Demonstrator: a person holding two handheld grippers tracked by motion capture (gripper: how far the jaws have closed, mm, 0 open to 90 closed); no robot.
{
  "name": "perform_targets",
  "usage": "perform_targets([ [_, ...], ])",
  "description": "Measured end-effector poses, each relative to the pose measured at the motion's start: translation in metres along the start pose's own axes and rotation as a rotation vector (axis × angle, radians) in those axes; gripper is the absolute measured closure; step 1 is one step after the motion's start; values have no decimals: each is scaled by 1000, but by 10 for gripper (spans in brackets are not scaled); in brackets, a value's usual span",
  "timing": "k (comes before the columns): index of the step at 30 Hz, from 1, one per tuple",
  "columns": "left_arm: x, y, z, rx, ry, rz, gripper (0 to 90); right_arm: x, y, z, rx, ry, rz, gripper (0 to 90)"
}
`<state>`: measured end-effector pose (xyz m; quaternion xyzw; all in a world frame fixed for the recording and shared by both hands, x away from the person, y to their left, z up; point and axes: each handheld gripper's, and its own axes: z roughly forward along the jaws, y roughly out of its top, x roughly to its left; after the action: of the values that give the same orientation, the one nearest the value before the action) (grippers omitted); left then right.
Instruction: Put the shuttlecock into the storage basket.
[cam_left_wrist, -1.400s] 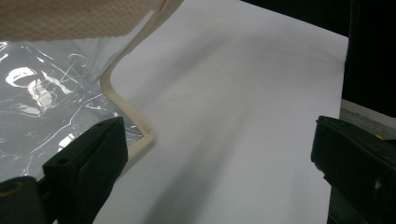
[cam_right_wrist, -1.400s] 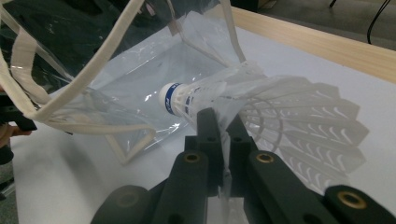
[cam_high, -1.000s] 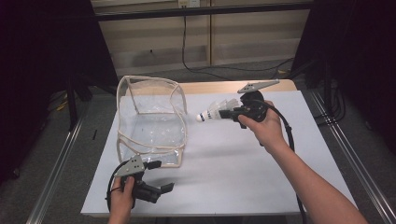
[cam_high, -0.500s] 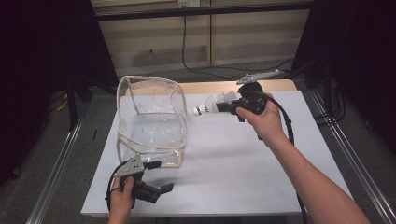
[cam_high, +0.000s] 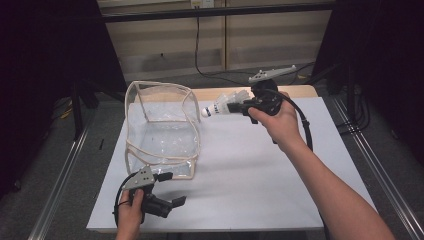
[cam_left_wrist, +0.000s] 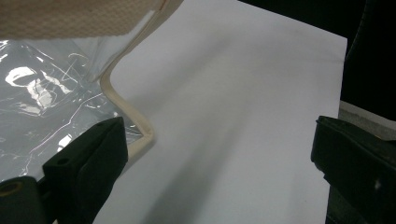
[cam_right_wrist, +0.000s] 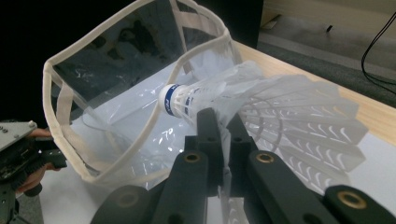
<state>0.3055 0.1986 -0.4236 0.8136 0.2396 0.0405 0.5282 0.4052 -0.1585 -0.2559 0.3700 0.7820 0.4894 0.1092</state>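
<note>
Between the right gripper's (cam_right_wrist: 219, 140) closed fingers a shuttlecock (cam_right_wrist: 261, 107) is clamped by its feathers, cork aimed at the bag (cam_high: 160, 130) mouth ahead, apparently for insertion. Beside the bag's corner, the left gripper's (cam_high: 167, 192) fingers are spread, empty.

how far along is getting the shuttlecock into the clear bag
Done: the right tool is shut on the shuttlecock, held in the air beside the clear bag. In hand: carrying it toward the bag's opening. Left: dropping it inside; the left tool waits open by the bag's near corner.
</note>
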Motion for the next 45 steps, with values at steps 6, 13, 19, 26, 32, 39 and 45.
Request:
perform_targets([
  [6, 0, 0, 0, 2, 1, 0, 41, 5, 9, 1, -3, -7, -9, 885],
  [13, 0, 0, 0, 6, -3, 3, 41, 10, 16, 4, -2, -4, -17, 885],
  [19, -1, 0, -1, 4, 1, 0, 41, 15, 23, 5, -8, -5, -18, 884],
  [26, 0, 0, -1, 3, 1, 2, 41, 22, 31, 8, -14, -1, -28, 885],
  [32, 0, 0, -2, -3, 2, -2, 41, 28, 37, 13, -9, -1, -39, 884],
  [39, 0, 0, -3, -2, 5, 1, 41, 32, 41, 18, -14, -4, -38, 884],
  [45, 0, -1, -2, -2, 3, -2, 41, 33, 42, 20, -17, -10, -35, 884],
])
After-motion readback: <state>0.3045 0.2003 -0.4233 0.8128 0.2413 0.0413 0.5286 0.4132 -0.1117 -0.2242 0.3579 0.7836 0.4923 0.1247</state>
